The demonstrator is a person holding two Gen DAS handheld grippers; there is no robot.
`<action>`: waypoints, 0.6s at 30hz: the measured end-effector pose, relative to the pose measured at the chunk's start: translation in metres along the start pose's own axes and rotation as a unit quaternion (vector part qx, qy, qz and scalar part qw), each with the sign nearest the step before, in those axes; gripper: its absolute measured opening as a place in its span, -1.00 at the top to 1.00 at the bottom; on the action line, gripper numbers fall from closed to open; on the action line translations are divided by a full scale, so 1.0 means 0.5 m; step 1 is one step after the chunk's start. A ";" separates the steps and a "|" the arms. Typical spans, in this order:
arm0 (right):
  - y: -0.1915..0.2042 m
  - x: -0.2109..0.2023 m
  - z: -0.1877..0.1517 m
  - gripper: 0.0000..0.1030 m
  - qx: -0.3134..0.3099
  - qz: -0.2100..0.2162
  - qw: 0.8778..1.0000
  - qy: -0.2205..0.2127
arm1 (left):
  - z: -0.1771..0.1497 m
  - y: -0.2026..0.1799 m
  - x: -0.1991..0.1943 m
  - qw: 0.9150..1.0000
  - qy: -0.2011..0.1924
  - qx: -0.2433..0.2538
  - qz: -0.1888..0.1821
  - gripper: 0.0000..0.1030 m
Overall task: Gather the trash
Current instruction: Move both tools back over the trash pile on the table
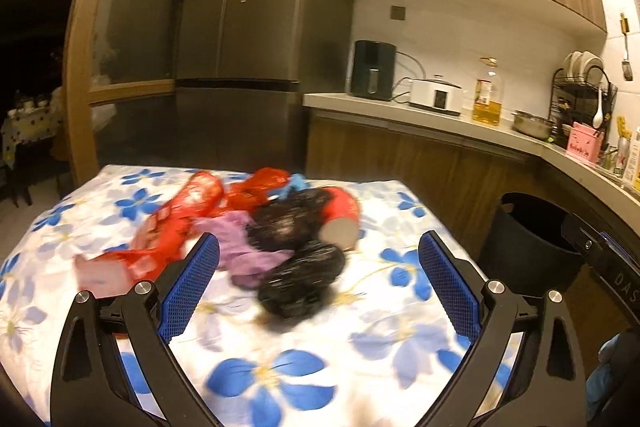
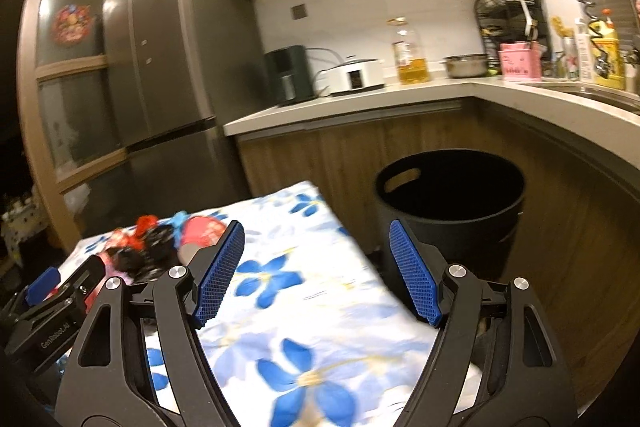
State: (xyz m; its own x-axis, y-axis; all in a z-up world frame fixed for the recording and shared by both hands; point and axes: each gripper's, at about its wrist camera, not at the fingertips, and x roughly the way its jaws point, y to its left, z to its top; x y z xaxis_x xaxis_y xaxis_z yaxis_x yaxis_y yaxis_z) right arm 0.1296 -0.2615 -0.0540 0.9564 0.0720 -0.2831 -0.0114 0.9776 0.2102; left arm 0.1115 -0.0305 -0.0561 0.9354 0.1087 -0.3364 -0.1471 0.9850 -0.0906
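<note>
A heap of trash lies on a table with a blue-flower cloth (image 1: 280,367): red wrappers (image 1: 176,227), a purple scrap (image 1: 244,247), crumpled black bags (image 1: 296,279) and a red tube (image 1: 340,219). My left gripper (image 1: 320,247) is open and empty, its jaws wide apart just short of the black bags. My right gripper (image 2: 316,251) is open and empty above the table's right edge (image 2: 360,251), with the black bin (image 2: 452,211) just beyond it. The trash heap (image 2: 152,247) shows far left in the right wrist view, next to the left gripper's body (image 2: 52,311).
The black bin (image 1: 532,239) stands on the floor right of the table, against a wooden counter (image 1: 420,155). On the counter are an air fryer (image 1: 374,71), a white cooker (image 1: 436,95), an oil bottle (image 1: 488,95), a pot and a dish rack. A fridge (image 1: 256,27) stands behind.
</note>
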 end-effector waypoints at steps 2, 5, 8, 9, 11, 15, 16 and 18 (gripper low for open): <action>0.030 0.003 -0.009 -0.44 -0.008 0.013 1.000 0.006 | -0.002 0.019 -0.005 1.000 0.001 -0.004 0.009 -0.85; 0.073 0.010 -0.022 -0.44 -0.023 0.029 0.999 0.012 | -0.008 0.054 -0.015 1.000 -0.002 -0.010 0.025 -0.85; 0.114 0.019 -0.041 -0.44 -0.034 0.046 0.998 0.021 | -0.010 0.085 -0.022 0.999 -0.004 -0.013 0.041 -0.85; 0.128 0.025 -0.047 -0.44 -0.036 0.053 0.998 0.026 | -0.010 0.094 -0.026 0.999 -0.007 -0.012 0.046 -0.85; 0.154 0.032 -0.059 -0.44 -0.041 0.065 0.997 0.031 | -0.011 0.109 -0.033 0.998 -0.012 -0.008 0.058 -0.85; 0.205 0.057 -0.082 -0.50 -0.052 0.095 0.993 0.045 | -0.013 0.152 -0.045 0.997 -0.020 -0.013 0.079 -0.85; 0.219 0.066 -0.090 -0.55 -0.053 0.105 0.992 0.049 | -0.013 0.162 -0.047 0.996 -0.021 -0.016 0.081 -0.85; 0.246 0.084 -0.102 -0.59 -0.053 0.122 0.989 0.063 | -0.014 0.183 -0.048 0.996 -0.022 -0.025 0.087 -0.85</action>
State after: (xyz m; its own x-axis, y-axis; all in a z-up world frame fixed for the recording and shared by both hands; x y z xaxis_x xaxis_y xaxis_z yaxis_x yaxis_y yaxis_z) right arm 0.1537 -0.1283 -0.0876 0.8781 0.3250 -0.3511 -0.2734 0.9431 0.1891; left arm 0.0734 0.0558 -0.0626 0.9077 0.2833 -0.3097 -0.3223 0.9431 -0.0819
